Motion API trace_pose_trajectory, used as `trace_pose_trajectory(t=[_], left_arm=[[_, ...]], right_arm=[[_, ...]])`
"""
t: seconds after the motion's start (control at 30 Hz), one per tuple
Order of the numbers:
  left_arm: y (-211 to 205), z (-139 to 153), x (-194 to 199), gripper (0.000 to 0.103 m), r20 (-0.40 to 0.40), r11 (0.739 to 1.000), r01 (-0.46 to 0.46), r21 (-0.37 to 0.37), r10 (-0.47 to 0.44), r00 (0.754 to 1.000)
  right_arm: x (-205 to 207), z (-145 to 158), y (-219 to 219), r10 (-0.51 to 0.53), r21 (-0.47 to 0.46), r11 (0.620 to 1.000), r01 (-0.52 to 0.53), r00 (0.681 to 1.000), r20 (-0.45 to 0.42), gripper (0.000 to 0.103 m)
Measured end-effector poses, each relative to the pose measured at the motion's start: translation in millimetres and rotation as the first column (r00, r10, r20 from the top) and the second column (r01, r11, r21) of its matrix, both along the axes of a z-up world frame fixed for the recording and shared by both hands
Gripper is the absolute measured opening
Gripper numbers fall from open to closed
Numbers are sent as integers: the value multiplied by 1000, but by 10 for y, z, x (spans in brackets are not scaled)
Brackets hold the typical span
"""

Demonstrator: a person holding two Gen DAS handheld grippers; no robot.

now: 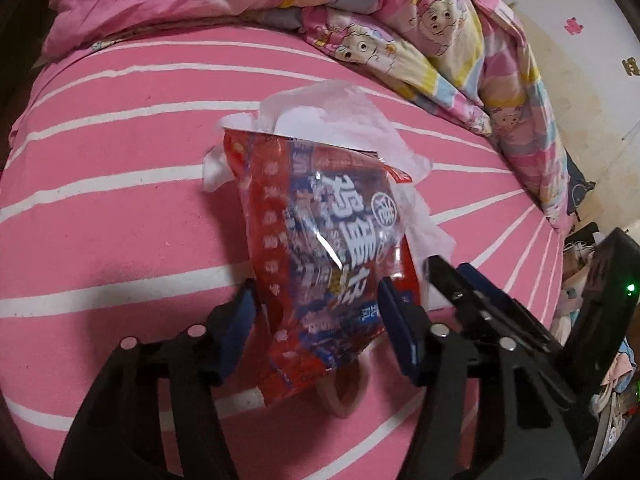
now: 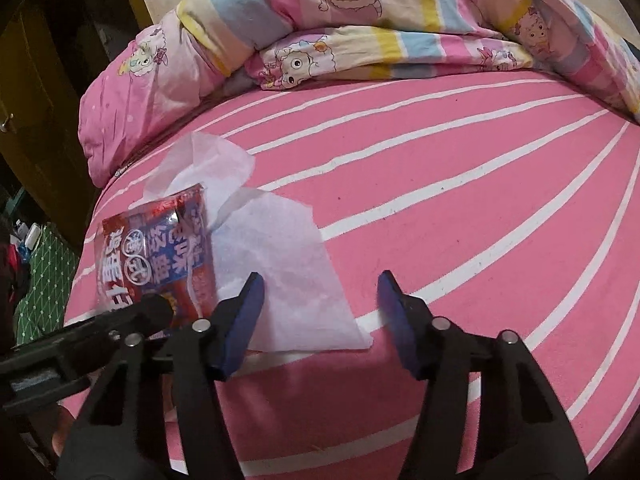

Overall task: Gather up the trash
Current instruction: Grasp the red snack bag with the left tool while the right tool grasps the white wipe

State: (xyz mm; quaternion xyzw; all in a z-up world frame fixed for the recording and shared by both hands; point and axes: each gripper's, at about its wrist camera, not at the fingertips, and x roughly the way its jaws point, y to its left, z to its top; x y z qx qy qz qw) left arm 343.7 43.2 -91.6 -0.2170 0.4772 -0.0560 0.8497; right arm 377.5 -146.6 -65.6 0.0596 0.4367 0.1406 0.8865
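Wrapper (image 1: 320, 248), red and blue, lying on pink striped bed (image 1: 120, 200), overlapping white tissue (image 2: 280, 272) at its 3 o'clock. Left gripper (image 1: 316, 320) straddling wrapper, pads apart. Right gripper (image 2: 320, 320) spread over tissue's edge. Quilt (image 2: 320, 20) at 12 o'clock.

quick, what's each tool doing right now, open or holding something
Left tool: jaws around the red snack bag; grip cannot be told.
Right tool: open, over the white tissue, holding nothing.

Both wrist views look steeply down, close over the striped bed (image 1: 120, 200), sharing the wrapper (image 1: 320, 248).
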Motion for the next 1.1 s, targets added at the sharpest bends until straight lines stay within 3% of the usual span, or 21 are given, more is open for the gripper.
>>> trace_pose_trajectory(t=[0.13,0.2,0.33,0.4,0.43,0.5,0.57,0.73,0.83,0.9,1.0,1.1], left_arm=[[30,29,-36,50,10,999,-4,32,4,1000],[41,35,-47,44,13,999,-3,42,2,1000],[91,45,-80,36,23,999,-8,38,7,1000],[107,59,-90,33,30,999,-8,34,7,1000],[116,69,-94,32,35,999,-8,31,7,999],[128,84,-105,30,43,1000,-6,26,5,999],[142,97,-117,28,49,1000,-6,22,5,999],[172,117,-129,28,55,1000,-10,15,9,998],[197,118,-136,28,54,1000,-13,6,13,998],[211,123,-140,28,57,1000,-17,1,17,998],[220,136,-146,28,61,1000,-19,-4,19,998],[235,147,-155,28,67,1000,-21,-10,22,998]], right_arm=[[8,6,-10,6,2,1000,-6,1000,-14,41],[19,4,-5,18,-1,1000,-18,1000,-21,25],[2,-1,18,20,-3,1000,-20,1000,-12,15],[-15,-2,5,7,8,1000,-7,1000,-9,18],[-22,3,-7,1,20,1000,-1,1000,-8,24],[-50,26,-43,-22,62,998,22,1000,11,62],[-39,15,-27,-12,64,998,12,1000,-2,69],[2,-170,48,17,39,999,-13,996,-89,68],[2,-161,57,31,30,999,-29,996,-85,50],[-3,-154,65,44,26,999,-42,996,-78,24],[15,-153,85,55,19,998,-53,996,-74,7],[-8,-112,76,48,27,999,-46,997,-56,3]])
